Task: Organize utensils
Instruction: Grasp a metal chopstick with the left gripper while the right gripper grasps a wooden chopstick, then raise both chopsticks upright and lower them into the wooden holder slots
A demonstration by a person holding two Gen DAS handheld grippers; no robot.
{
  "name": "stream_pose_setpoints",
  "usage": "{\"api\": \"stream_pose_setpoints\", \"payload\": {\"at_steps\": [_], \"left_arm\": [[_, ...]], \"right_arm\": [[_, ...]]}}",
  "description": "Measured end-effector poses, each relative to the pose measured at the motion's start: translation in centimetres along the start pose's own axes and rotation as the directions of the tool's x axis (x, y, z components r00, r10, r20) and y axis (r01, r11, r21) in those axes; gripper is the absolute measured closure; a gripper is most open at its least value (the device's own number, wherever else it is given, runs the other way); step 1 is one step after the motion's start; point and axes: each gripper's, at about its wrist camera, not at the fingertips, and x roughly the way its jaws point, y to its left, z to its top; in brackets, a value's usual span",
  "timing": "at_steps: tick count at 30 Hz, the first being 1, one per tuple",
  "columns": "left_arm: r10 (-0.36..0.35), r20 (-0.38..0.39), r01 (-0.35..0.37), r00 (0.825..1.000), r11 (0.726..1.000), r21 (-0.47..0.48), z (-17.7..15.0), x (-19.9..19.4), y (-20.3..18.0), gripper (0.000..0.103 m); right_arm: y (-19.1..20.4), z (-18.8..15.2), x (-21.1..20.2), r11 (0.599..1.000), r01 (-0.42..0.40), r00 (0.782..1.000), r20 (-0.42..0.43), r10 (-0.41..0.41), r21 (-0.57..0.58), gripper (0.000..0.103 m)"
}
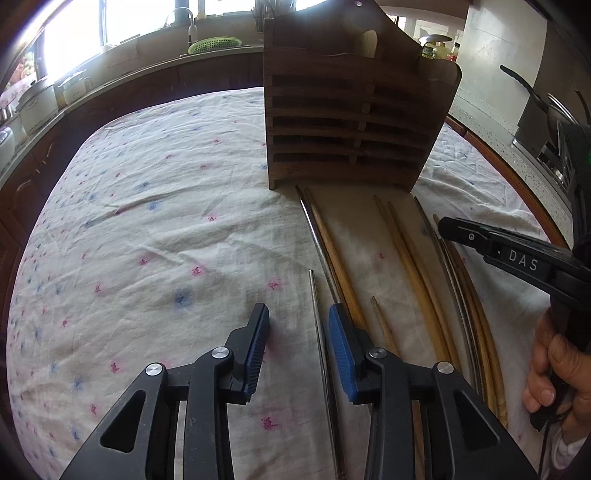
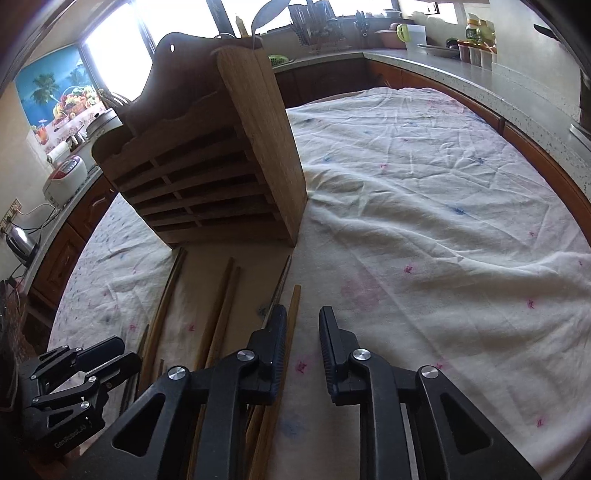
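A dark wooden slatted utensil holder (image 1: 347, 122) stands on the cloth-covered table; it also shows in the right wrist view (image 2: 207, 173). Several wooden chopsticks (image 1: 417, 266) and a metal chopstick (image 1: 318, 325) lie on the cloth in front of it, pointing at the holder. My left gripper (image 1: 297, 317) is open and empty, low over the cloth, with the metal chopstick between its fingers. My right gripper (image 2: 303, 321) is open and empty, above the rightmost wooden chopstick (image 2: 291, 314). It appears from the right in the left wrist view (image 1: 465, 230).
A white floral tablecloth (image 1: 155, 229) covers the round table. Kitchen counters ring the table with a sink and green basket (image 1: 214, 44), a rice cooker (image 2: 64, 177), a kettle (image 2: 22, 240), pans (image 1: 546, 110) and bottles (image 2: 480, 33).
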Motion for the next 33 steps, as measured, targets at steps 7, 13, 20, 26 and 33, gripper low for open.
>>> {"api": "stream_pose_setpoints", "payload": {"at_steps": [7, 13, 20, 26, 33], "left_arm": [[0.023, 0.023, -0.024, 0.999, 0.998, 0.055, 0.0, 0.4, -1.2, 0.095], [-0.028, 0.028, 0.028, 0.999, 1.000, 0.005, 0.0, -0.2, -0.1, 0.100], [-0.132, 0.109, 0.142, 0.985, 0.986, -0.091, -0.4, -4.5, 2.6, 0.100], [-0.193, 0.228, 0.225, 0.954, 0.966, -0.124, -1.0, -10.2, 4.5, 0.100], [-0.241, 0.337, 0.291, 0.910, 0.951, -0.106, -2.9, -16.6, 5.4, 0.100]], "right_arm": [[2.2, 0.4, 1.0, 0.987, 0.100, 0.995, 0.004, -0.100, -0.128, 0.088], [1.6, 0.4, 0.6, 0.995, 0.054, 0.999, 0.002, -0.054, -0.087, 0.098], [1.1, -0.1, -4.0, 0.997, -0.074, 0.995, 0.067, 0.075, -0.017, 0.098], [1.3, -0.1, -9.8, 0.988, -0.152, 0.973, 0.176, 0.152, -0.011, 0.098], [2.0, 0.1, -16.1, 0.980, -0.192, 0.937, 0.288, 0.196, -0.043, 0.098]]}}
